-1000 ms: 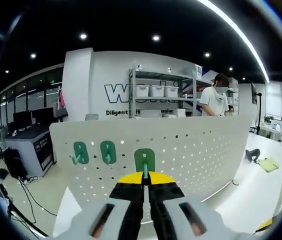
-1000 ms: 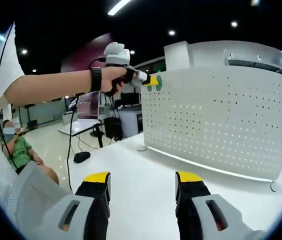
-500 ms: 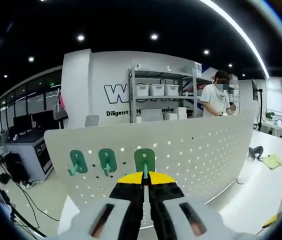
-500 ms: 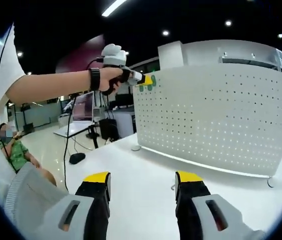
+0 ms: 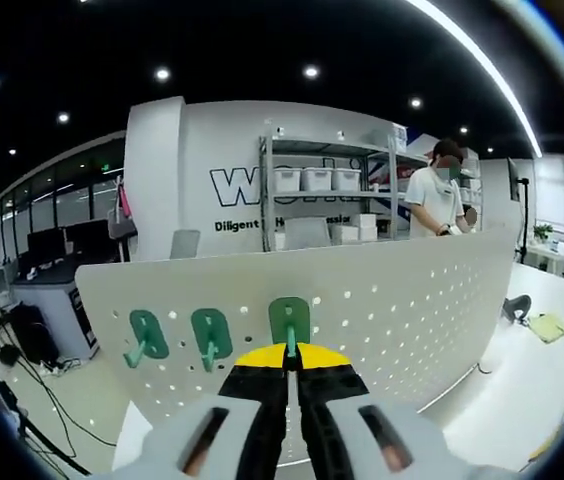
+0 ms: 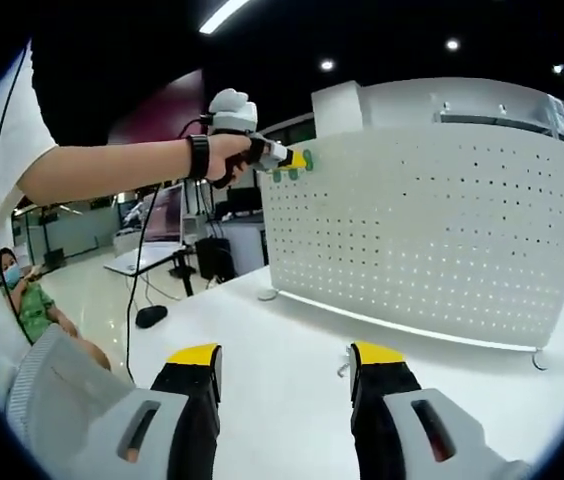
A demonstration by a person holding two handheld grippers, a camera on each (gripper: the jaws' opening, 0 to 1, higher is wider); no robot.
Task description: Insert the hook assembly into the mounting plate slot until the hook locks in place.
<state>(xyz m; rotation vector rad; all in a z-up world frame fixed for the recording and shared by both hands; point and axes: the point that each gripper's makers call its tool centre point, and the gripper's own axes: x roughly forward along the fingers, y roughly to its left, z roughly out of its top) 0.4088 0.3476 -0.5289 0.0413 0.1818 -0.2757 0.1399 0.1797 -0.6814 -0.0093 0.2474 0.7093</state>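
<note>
I count three green hooks on the white pegboard (image 5: 392, 300): two (image 5: 144, 335) (image 5: 211, 335) hang free toward its left end, and the third hook (image 5: 289, 322) sits against the board just above my left gripper (image 5: 290, 362). My left fingers (image 5: 254, 385) are pressed together on that hook's stem, pinching it, their yellow tips right under its green plate. In the right gripper view the left gripper (image 6: 292, 160) shows held up at the board's upper left corner, with the green hooks (image 6: 300, 166) just beside its yellow tip. One pegboard stands upright on the white tabletop (image 6: 292, 345), curving away to the right.

My right gripper (image 6: 287, 365) hangs low over the tabletop, well apart from the board, its two fingers (image 6: 198, 385) spread with bare tabletop between them and nothing held.

One person (image 5: 437, 195) stands behind the board by a shelf rack (image 5: 322, 190); another person (image 6: 24, 300) sits far off at the left of the right gripper view.

Against half a second ago, the two free hooks sit lower and further left in the left gripper view, and the board has slid a little in both views, which is my hands shifting; the pinched hook stays at the same spot over my fingers, and the right fingers are as wide apart as before
</note>
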